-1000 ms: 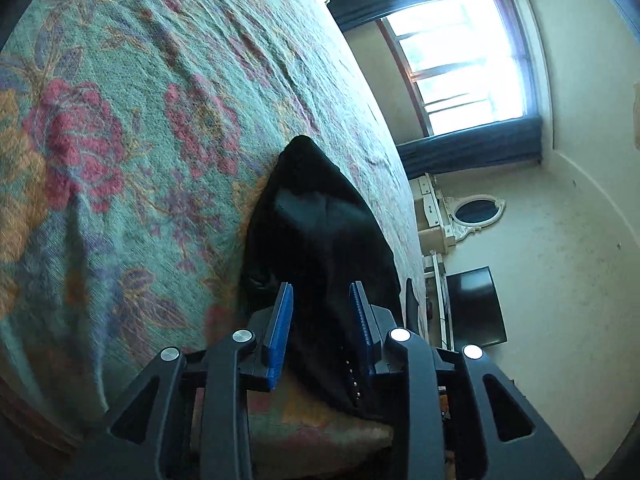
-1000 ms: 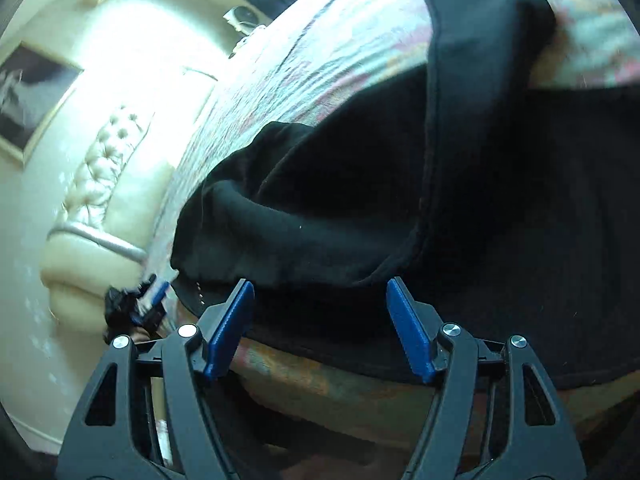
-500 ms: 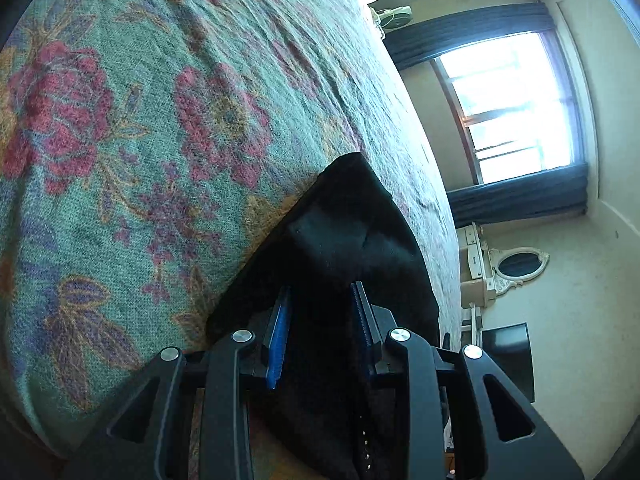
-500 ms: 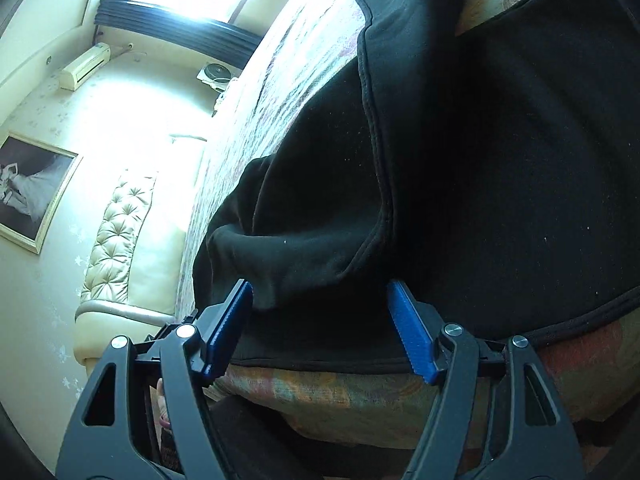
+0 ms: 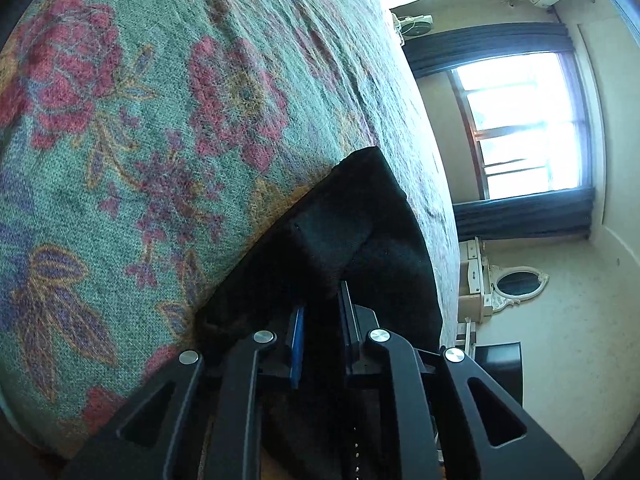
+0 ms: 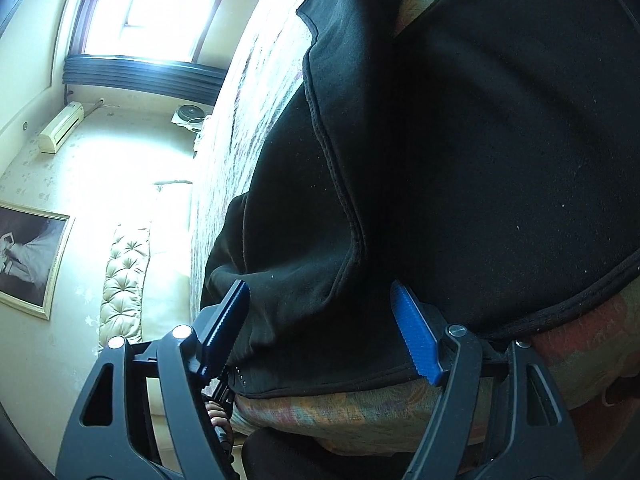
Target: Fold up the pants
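My left gripper (image 5: 320,320) has just closed, pinching the black fleece pants (image 5: 360,240) on the floral bedspread (image 5: 160,140); my right gripper (image 6: 320,320) straddles cloth, jaws spread and opening.

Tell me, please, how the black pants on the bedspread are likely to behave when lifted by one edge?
Probably floppy: the black pants already lie in soft folds over the bedspread. The thick, fleecy-looking cloth may sag heavily. The left claw, closing on an edge, should hold well; it doesn't look slippery.
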